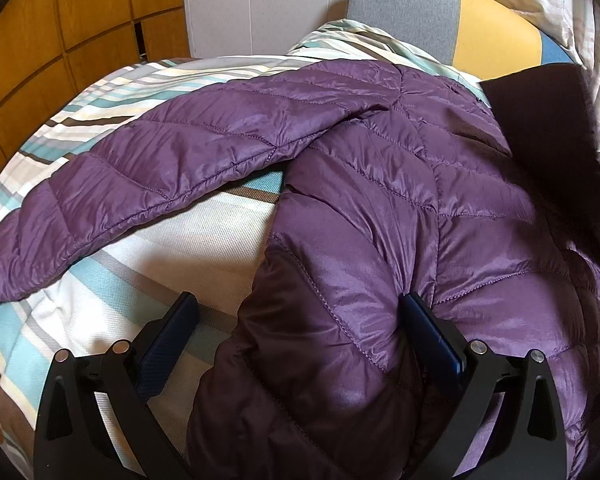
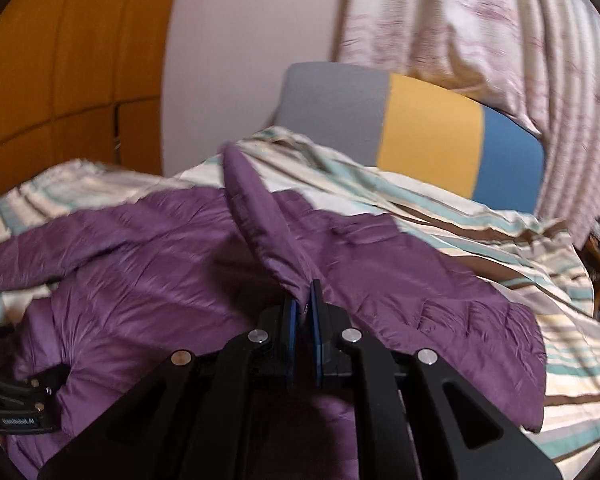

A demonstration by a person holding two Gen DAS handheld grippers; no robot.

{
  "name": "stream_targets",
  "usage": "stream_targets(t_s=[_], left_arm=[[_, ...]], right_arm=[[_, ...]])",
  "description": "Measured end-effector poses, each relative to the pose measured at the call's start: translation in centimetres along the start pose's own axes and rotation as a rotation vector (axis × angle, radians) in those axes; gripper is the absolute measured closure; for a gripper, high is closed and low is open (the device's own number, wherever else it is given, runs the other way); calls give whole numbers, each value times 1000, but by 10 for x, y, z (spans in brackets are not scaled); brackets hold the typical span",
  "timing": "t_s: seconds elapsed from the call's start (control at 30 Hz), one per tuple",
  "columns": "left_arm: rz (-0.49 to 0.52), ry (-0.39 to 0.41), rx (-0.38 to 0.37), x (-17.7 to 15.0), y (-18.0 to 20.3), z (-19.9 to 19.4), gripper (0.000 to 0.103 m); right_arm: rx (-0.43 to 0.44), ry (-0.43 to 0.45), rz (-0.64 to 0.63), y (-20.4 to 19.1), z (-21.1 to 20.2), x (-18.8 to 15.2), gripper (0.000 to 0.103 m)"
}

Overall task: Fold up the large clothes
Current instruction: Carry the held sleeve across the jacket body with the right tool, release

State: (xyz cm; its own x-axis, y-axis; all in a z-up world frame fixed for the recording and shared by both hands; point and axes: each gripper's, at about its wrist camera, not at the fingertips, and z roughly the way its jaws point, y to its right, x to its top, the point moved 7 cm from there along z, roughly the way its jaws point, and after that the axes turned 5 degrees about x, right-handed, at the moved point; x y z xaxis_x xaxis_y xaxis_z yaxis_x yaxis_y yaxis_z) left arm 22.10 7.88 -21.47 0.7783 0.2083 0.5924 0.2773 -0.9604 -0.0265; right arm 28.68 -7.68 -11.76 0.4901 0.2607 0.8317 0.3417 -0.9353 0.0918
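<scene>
A purple quilted jacket (image 1: 380,200) lies spread across a bed, on a striped bedspread (image 1: 188,240) of teal, cream, brown and grey bands. One sleeve (image 1: 160,160) stretches away to the left over the stripes, leaving a bare wedge of bedspread between it and the jacket's body.

At the head of the bed stands a headboard (image 2: 428,128) in grey, yellow and blue panels. Behind it hangs a pale curtain (image 2: 480,32) with a faint purple print, and to the left are a white wall and orange-brown wooden panelling (image 1: 40,32).

The left tool (image 1: 300,320) is spread wide, its fingers (image 1: 172,332) straddling the jacket's near edge; one finger rests over the bedspread, the other presses into the purple fabric.

The right tool (image 2: 304,300) is pressed together, pinching a fold of the jacket (image 2: 260,216), which rises from the fingers (image 2: 318,312) as a narrow ridge above the rest of the garment. In the right wrist view the left tool (image 2: 16,404) shows at the lower left edge, partly covered by the jacket.
</scene>
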Motion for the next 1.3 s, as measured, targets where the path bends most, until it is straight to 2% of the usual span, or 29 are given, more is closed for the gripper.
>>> stream_targets(t_s=[0.1, 0.13, 0.2, 0.23, 0.27, 0.33, 0.4, 0.5, 0.6, 0.63, 0.7, 0.77, 0.8, 0.83, 0.87, 0.93, 1.07, 1.2, 1.3], left_arm=[[7, -2, 10, 0, 1, 0, 3], [12, -5, 15, 1, 2, 0, 3], [15, -17, 22, 2, 2, -2, 3], [16, -22, 26, 3, 2, -4, 3], [17, -30, 34, 5, 2, -7, 3], [24, -29, 18, 13, 7, -19, 3], [4, 21, -31, 26, 15, -35, 3], [18, 77, -93, 49, 40, -48, 3], [55, 107, -139, 69, 72, -42, 3], [66, 109, -142, 75, 83, -36, 3], [73, 103, -146, 85, 100, -20, 11], [91, 81, -139, 90, 112, -3, 30], [99, 64, -129, 92, 116, 7, 33], [102, 54, -120, 94, 118, 16, 36], [109, 51, -107, 95, 118, 24, 43], [123, 45, -71, 91, 118, 37, 48], [96, 58, -96, 83, 113, 45, 48], [128, 70, -47, 81, 117, 45, 45], [106, 63, -55, 82, 113, 46, 38]], right_arm=[[32, -55, -54, -15, 15, -14, 97], [61, -108, -59, -18, 25, -22, 95], [105, -189, -61, -22, 39, -33, 75], [143, -223, -64, -26, 44, -38, 60], [164, -227, -70, -29, 41, -41, 48], [202, -189, -60, -29, 29, -37, 34], [242, -132, -14, -19, 8, -33, 33], [219, -84, 60, 7, -13, -30, 33], [124, -56, 207, 59, -30, -38, 35], [64, -53, 267, 83, -34, -44, 38], [-45, -77, 394, 130, -37, -58, 48], [-107, -107, 513, 167, -37, -71, 60], [-138, -113, 561, 185, -35, -76, 62], [-157, -116, 579, 193, -34, -77, 63], [-179, -125, 590, 205, -29, -78, 64], [-208, -151, 588, 221, -17, -78, 65], [-176, -250, 618, 234, 25, -97, 65], [-213, -257, 563, 235, 34, -98, 65], [-186, -219, 606, 239, 17, -98, 64]])
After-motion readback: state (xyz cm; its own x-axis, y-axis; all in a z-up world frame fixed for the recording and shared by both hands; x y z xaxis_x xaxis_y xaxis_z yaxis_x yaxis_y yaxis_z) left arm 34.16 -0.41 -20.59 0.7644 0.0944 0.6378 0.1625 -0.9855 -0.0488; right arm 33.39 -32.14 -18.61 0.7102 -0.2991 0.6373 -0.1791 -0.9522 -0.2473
